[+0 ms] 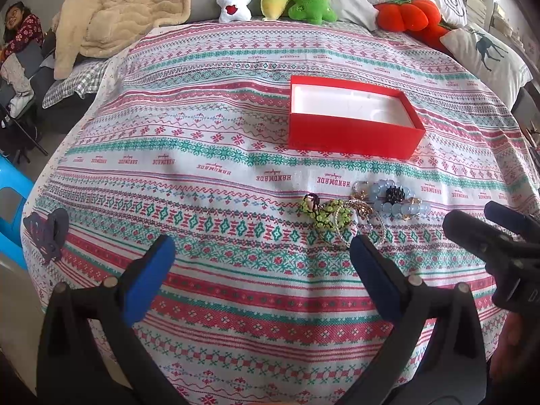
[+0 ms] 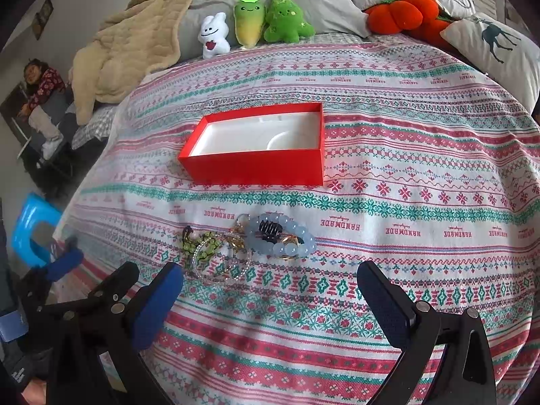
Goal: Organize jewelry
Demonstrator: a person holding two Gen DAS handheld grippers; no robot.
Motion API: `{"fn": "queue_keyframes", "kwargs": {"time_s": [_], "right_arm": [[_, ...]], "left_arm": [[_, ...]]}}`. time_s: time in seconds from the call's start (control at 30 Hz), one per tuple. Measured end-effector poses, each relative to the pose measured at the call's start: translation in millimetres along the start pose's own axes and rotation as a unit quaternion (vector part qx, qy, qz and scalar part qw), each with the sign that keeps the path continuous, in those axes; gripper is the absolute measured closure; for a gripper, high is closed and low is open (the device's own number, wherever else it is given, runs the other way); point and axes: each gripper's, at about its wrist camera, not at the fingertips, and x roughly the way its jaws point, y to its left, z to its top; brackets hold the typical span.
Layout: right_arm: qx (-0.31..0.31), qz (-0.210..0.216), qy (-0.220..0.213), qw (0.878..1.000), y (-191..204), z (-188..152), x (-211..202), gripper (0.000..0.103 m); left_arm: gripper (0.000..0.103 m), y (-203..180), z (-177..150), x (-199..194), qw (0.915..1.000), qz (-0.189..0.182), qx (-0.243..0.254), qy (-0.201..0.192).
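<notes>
Right wrist view: jewelry pile on the bed, both tongs apart.
The jewelry pile (image 2: 249,243) lies on the patterned bedspread (image 2: 405,175), near the red box (image 2: 256,168); right tongs (image 2: 270,290) and left tongs (image 1: 261,263) hover wide apart, holding nothing.

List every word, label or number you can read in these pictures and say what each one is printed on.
"HANDMADE": printed again and again in red along one band of the patterned cloth, upside down from the cameras; clearest just behind the jewelry pile.
A small script line above each "HANDMADE": too small to read.
Red box: no text visible.
Wall pictures: too blurred to read.
Pillows: drawings only, no words.
</notes>
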Motion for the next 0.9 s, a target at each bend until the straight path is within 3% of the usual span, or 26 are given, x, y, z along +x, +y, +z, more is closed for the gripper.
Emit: {"fn": "queue_keyframes", "kwargs": {"time_s": [0.6,0.9], "right_arm": [[-0.009,-0.011,-0.027,1.000,4.3,1.4,-4.1,0.000],[-0.020,-0.029,-0.021,0.999,5.7,1.1,-3.6,0.000]], "left_arm": [[0.000,1.5,-0.2,2.6,1.0000,0.000,-0.007,0.002],[0.000,1.6,-2.0,8.9,0.9999,-0.005,-0.008,0.013]]}}
